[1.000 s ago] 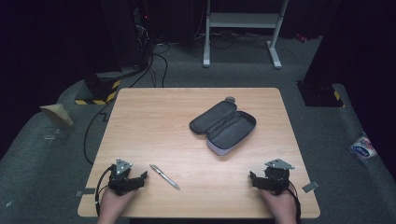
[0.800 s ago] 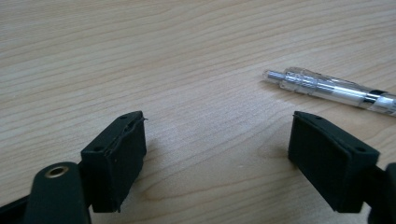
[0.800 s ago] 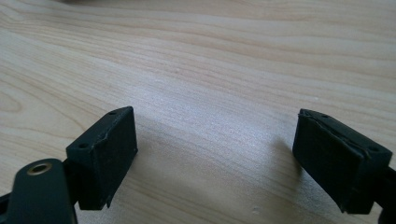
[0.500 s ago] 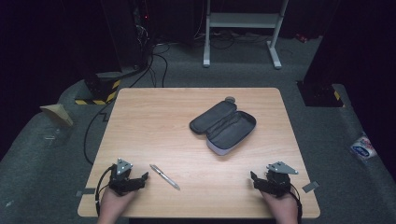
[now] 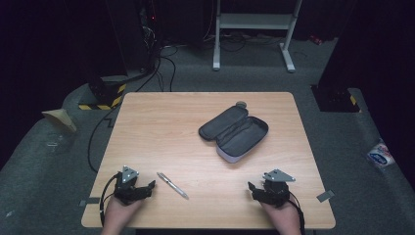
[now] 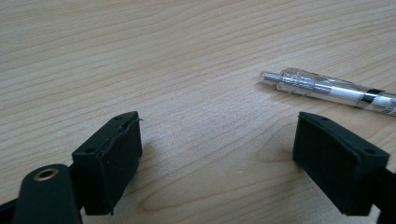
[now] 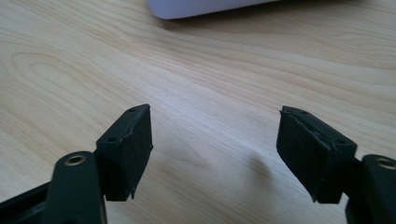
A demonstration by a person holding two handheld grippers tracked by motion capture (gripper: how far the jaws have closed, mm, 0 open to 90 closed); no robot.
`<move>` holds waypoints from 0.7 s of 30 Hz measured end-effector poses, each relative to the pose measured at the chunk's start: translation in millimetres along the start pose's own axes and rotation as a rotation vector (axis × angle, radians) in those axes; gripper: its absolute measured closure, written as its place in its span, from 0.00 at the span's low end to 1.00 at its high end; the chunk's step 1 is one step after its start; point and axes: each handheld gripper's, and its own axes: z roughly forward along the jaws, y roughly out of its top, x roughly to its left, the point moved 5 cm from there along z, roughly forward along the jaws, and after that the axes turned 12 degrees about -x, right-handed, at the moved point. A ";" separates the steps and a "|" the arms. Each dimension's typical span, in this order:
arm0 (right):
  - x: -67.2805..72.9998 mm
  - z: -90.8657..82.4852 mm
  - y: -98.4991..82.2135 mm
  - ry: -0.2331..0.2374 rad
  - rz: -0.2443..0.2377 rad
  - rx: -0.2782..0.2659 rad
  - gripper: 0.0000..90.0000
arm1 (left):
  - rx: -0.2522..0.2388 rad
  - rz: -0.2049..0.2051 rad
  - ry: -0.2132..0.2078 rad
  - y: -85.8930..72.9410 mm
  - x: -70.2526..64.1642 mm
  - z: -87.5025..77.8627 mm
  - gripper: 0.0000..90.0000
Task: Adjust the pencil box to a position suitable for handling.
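Note:
A silver pen [image 5: 172,185] lies on the wooden table [image 5: 161,132] near its front edge, slanting down to the right. My left gripper [image 5: 150,186] rests just left of it, open and holding nothing; in the left gripper view the pen [image 6: 327,91] lies beyond the right jaw, ahead of my left gripper [image 6: 217,161]. A dark pencil case [image 5: 234,132] lies unzipped and spread at the table's centre right. My right gripper [image 5: 252,188] sits open at the front right, below the case; its own view shows the case's pale edge [image 7: 210,7] above my right gripper [image 7: 215,149].
A small grey round object [image 5: 241,104] sits at the case's far end. Beyond the table are cables [image 5: 161,63], a white stand's legs [image 5: 252,34] and a yellow-black striped block [image 5: 100,103]. A white packet [image 5: 380,155] lies on the floor at right.

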 end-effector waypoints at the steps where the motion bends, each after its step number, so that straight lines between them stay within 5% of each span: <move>1: 2.6 0.6 2.7 0.010 0.001 -0.003 0.31 | 0.000 0.000 0.000 0.0 0.0 0.0 0.18; 8: 15.8 11.0 22.3 0.033 -0.007 -0.066 0.37 | 0.001 0.000 0.001 -0.2 -0.1 -0.6 0.18; 14: 16.5 19.0 32.8 0.027 -0.048 -0.076 0.37 | 0.000 0.000 0.001 -0.2 0.0 -0.6 0.18; 21: 20.5 24.0 40.9 0.066 -0.032 -0.087 0.36 | 0.000 0.000 0.001 -0.2 -0.1 -0.6 0.18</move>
